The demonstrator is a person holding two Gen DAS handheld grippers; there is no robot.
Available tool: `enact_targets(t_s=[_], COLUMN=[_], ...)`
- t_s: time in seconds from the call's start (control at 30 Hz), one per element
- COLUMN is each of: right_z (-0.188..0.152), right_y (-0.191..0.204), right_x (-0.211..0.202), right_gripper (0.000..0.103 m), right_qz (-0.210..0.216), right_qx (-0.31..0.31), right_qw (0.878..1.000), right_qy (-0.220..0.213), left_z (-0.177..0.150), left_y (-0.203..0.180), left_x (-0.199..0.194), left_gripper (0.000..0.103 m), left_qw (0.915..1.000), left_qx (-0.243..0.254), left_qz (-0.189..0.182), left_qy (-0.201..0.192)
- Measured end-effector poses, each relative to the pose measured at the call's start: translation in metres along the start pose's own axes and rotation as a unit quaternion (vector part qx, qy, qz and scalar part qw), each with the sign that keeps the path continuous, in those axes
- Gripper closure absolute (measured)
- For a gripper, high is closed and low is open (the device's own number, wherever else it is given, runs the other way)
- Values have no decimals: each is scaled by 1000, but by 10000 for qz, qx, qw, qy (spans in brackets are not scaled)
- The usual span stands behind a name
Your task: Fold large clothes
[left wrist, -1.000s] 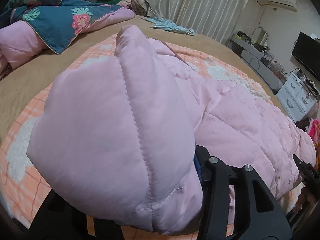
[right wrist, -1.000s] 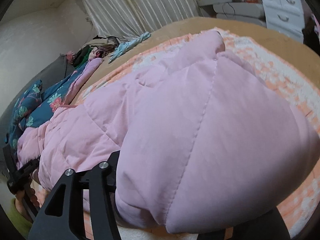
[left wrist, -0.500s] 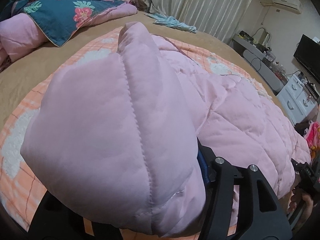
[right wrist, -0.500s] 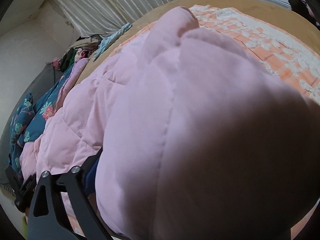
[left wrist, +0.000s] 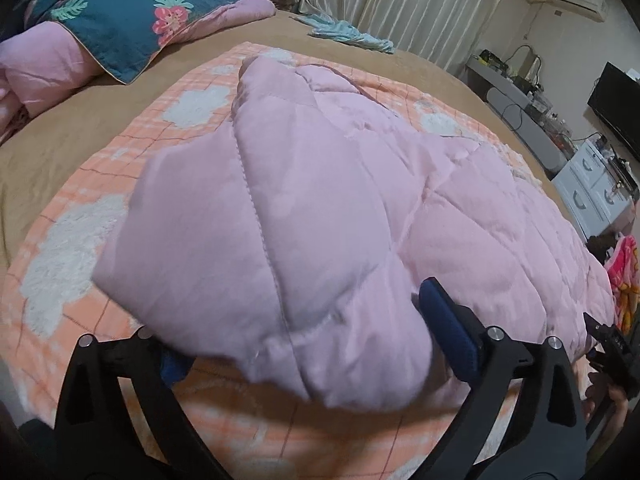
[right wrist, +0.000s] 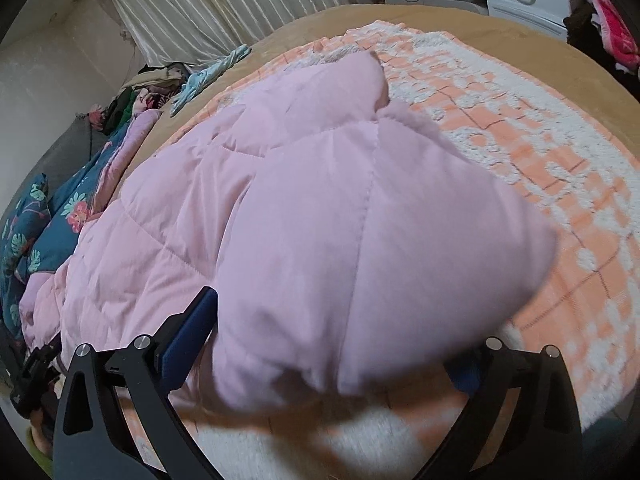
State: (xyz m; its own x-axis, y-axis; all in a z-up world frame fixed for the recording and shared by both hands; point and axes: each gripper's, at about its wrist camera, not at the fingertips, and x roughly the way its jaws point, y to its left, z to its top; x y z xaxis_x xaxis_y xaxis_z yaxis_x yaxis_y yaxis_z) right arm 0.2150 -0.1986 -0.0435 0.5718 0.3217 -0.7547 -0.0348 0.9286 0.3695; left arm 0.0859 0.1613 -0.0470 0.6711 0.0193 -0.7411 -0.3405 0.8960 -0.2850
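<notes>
Both grippers opening over pink quilted garment on bed.

Left gripper [left wrist: 304,340] and right gripper [right wrist: 332,344]: jaws spreading wide, pads clear of fabric, a puffy corner of the pink quilted garment [left wrist: 360,200] lying loose between each pair. Garment rests on orange-and-white blanket [left wrist: 80,240].

Each camera rides on a gripper and looks forward and steeply down along its fingers, very close over the pink coat [left wrist: 328,216] on the bed. The left view faces toward the curtains [left wrist: 404,4] and a TV at right; the right view faces the curtains [right wrist: 200,4] from the opposite end. Both share the coat [right wrist: 320,216], the orange blanket [left wrist: 132,144] and the floral quilt [left wrist: 132,16]
</notes>
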Motion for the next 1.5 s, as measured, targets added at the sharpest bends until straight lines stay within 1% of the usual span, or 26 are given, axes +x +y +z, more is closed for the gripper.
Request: enact_targets(t_s=[0.23, 0.43, 0.8, 1.07, 1.23, 1.3, 1.4, 1.5], right_z=[-12, -18, -23, -24, -25, -25, -28, -31], right_y=[-7, -7, -5, 15, 37, 45, 61, 74], right_x=[-18, -35, -63, -83, -102, -109, -125, -139], right_gripper=[4, 4, 4, 4, 4, 4, 4, 4], right_qz=[-99, -204, -384, -325, -198, -80, 77, 141], right_qx=[-74, -205, -410, -725, -1030, -1118, -1318, -1494], right_qw=[9999, 9994, 9974, 9946, 9906, 9892, 9853, 9810], right_qy=[-68, -166, -440, -671, -875, -939, -1084, -1230], left_z=[-4, -9, -9, -8, -6, -6, -7, -8], left_y=[6, 8, 15, 11, 0, -6, -16, -26], left_x=[-10, -24, -59, -80, -95, -101, -109, -116], left_gripper=[9, 9, 9, 9, 9, 9, 9, 9], left_qw=[10000, 10000, 9994, 9986, 9975, 9969, 9960, 9949], left_qx=[-29, -87, -103, -61, 49, 117, 223, 333], left_qz=[-2, 2, 44, -14, -92, -144, -208, -307], left_qy=[74, 33, -319, -532, -703, -762, -836, -906])
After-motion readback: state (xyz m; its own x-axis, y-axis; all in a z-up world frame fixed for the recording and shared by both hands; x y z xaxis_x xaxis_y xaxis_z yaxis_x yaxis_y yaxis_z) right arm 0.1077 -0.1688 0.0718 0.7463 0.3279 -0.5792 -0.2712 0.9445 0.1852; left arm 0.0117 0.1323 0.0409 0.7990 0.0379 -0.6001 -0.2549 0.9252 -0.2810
